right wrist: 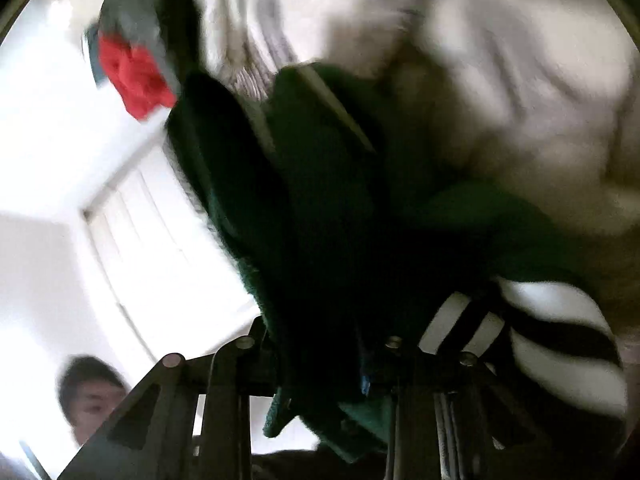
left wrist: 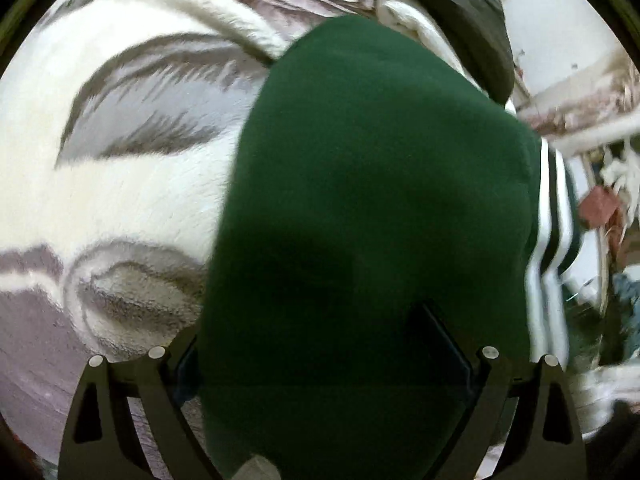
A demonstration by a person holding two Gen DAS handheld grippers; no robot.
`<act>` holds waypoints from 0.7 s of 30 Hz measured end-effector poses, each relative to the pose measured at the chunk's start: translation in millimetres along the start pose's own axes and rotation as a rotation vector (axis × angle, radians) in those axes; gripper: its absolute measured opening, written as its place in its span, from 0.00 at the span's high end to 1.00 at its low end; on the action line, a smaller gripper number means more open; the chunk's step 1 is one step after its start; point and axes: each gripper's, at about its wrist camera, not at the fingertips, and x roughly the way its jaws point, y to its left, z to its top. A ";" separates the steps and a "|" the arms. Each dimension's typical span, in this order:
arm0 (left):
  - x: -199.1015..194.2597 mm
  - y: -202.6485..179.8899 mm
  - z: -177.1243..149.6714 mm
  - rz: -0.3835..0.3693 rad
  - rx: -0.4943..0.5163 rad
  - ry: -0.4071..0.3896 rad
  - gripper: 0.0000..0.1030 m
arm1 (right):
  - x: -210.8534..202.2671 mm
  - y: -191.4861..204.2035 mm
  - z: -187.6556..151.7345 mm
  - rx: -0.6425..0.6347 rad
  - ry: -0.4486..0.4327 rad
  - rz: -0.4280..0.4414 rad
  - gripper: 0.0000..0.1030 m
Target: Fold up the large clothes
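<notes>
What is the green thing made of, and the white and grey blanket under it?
Green garment: probably soft fleece or thick knit; matte and smooth, with no shine. Blanket: looks like plush, fuzzy fabric; tiny hairs show along its grey leaf pattern.

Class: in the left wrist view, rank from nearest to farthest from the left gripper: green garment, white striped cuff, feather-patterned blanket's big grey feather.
1. Green garment: between the jaws.
2. White striped cuff: right edge.
3. Big grey feather: upper left, on the blanket.

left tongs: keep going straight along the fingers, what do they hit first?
The dark green garment. It already drapes between and over the left tongs and fills the path ahead. Behind it lies the white-and-grey fleece blanket, though depth is hard to judge through the fisheye.
</notes>
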 end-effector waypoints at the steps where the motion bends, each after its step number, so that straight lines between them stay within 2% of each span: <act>1: -1.2 1.2 -0.3 0.002 -0.002 0.000 0.08 | -10.0 -8.6 9.0 0.017 -0.059 -0.091 0.74; 2: -4.2 1.2 -1.0 0.005 0.002 -0.004 0.08 | -20.9 -12.4 19.0 0.029 -0.115 -0.173 0.74; 3: -8.5 -0.3 -2.3 0.009 0.010 -0.010 0.08 | -21.8 -7.3 21.5 0.035 -0.115 -0.168 0.74; 5: -19.4 -3.1 -6.0 0.034 0.019 -0.028 0.08 | -23.2 24.5 17.7 -0.024 -0.114 -0.246 0.63; 7: -29.6 -9.1 -9.8 0.075 0.031 -0.056 0.08 | -31.2 76.5 4.2 -0.174 -0.170 -0.405 0.33; 9: -37.9 -14.2 -15.8 0.157 0.045 -0.087 0.07 | -35.8 117.2 -11.4 -0.292 -0.187 -0.445 0.28; 11: -38.6 -16.1 -23.9 0.215 0.055 -0.083 0.07 | -17.4 143.9 -27.3 -0.362 -0.129 -0.418 0.28; 13: -37.4 -14.0 -33.3 0.255 0.053 -0.075 0.07 | 13.4 153.9 -37.6 -0.397 -0.029 -0.429 0.29; 15: -33.6 -12.7 -42.0 0.263 0.041 -0.060 0.06 | 35.9 142.5 -50.0 -0.424 0.058 -0.513 0.29; 17: -29.8 -15.7 -43.1 0.255 0.026 -0.063 0.06 | 69.4 119.6 -39.0 -0.423 0.131 -0.649 0.29; 18: -30.3 -15.9 -45.2 0.259 0.023 -0.068 0.06 | 82.6 112.2 -35.0 -0.409 0.153 -0.678 0.32; 19: -31.4 -16.6 -47.0 0.269 0.024 -0.075 0.06 | 88.8 105.7 -32.8 -0.392 0.143 -0.678 0.66; 20: -32.2 -18.0 -47.5 0.276 0.027 -0.078 0.06 | 93.8 103.5 -31.4 -0.366 0.138 -0.656 0.82; 21: -34.6 -19.0 -48.7 0.289 0.035 -0.084 0.06 | 94.1 108.7 -33.1 -0.366 0.108 -0.642 0.85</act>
